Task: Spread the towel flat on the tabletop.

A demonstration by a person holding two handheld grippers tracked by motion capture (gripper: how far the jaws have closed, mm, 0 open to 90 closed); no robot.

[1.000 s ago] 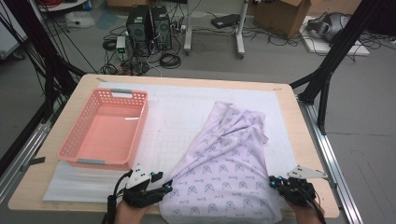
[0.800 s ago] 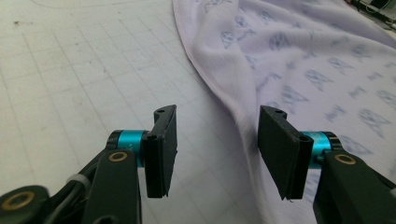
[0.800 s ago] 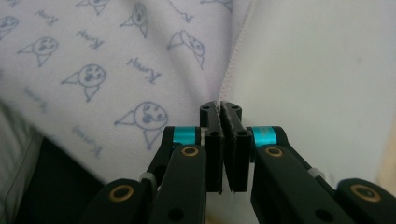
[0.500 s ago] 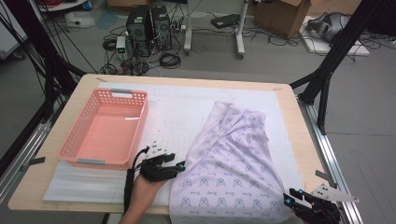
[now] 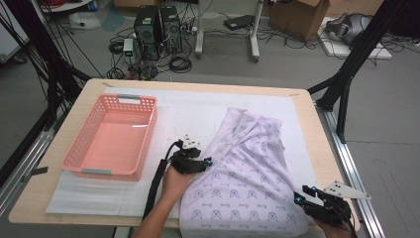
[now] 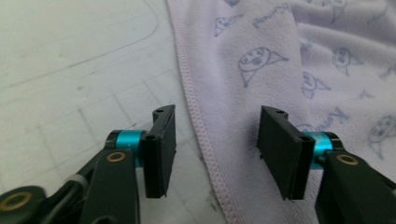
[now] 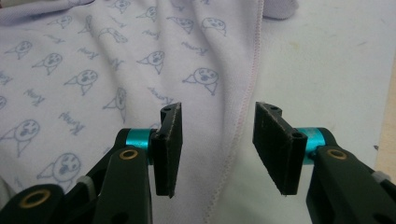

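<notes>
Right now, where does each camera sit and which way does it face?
High view: above the near side, facing forward and down on the table, pink basket, lilac cloth; a forearm and both grippers show.
Left gripper view: on the left gripper, looking along its open fingers at the cloth's hem.
Right gripper view: on the right gripper, open fingers over the opposite hem.
All three share the cloth.

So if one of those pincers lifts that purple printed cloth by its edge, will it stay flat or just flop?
Probably flop: the cloth already lies in soft folds and ripples. It looks thin and light, so it should lift easily. Pushed, it would likely bunch up on the white mat rather than slide whole.
</notes>
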